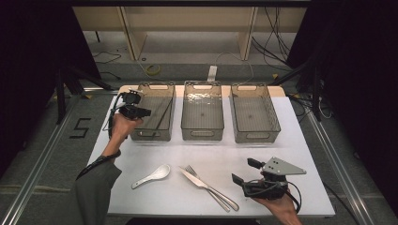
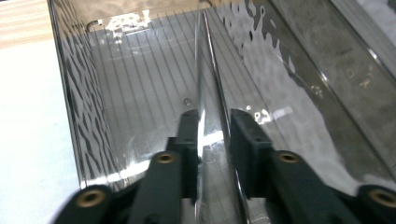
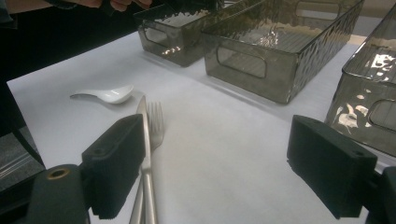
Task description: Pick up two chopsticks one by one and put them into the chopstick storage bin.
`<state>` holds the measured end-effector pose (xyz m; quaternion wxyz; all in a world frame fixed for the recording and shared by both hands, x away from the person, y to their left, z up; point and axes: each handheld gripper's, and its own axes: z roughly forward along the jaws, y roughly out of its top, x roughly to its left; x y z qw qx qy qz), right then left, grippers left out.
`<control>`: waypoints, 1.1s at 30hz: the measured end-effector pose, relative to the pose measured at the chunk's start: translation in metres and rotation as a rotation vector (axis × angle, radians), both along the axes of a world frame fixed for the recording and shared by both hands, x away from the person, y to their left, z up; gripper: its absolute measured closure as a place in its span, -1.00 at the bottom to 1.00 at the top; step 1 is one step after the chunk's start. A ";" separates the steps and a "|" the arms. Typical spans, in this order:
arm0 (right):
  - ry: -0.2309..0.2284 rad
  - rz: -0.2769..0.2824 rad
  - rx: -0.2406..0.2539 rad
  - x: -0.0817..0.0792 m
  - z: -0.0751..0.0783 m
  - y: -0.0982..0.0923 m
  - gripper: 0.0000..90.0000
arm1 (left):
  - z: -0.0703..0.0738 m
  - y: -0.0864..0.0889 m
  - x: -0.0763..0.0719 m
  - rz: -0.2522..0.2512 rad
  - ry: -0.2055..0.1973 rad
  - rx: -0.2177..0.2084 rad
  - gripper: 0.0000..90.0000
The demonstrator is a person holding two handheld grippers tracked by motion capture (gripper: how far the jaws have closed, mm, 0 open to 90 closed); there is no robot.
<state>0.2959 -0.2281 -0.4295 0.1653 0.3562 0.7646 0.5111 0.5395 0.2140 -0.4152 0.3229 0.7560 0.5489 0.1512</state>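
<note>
Left gripper inside left bin, narrowly parted around chopsticks (apparently releasing); right gripper wide, idle by knife, fork.

My left tool sits hemmed inside the left bin by its walls and a slanting chopstick, while ahead of my right tool bare worktop lies between the knife, fork and three bins.
</note>
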 end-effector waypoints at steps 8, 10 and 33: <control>-0.001 -0.005 0.001 0.000 0.001 -0.001 -0.55 | 0.016 -0.002 -0.010 -0.034 0.005 -0.075 -0.07; -0.001 -0.006 0.000 0.000 0.001 -0.001 -0.55 | 0.020 -0.003 -0.017 -0.048 0.000 -0.080 -0.17; 0.007 -0.013 0.006 0.000 0.002 0.000 -0.55 | 0.017 -0.020 -0.099 -0.253 0.005 -0.065 -0.58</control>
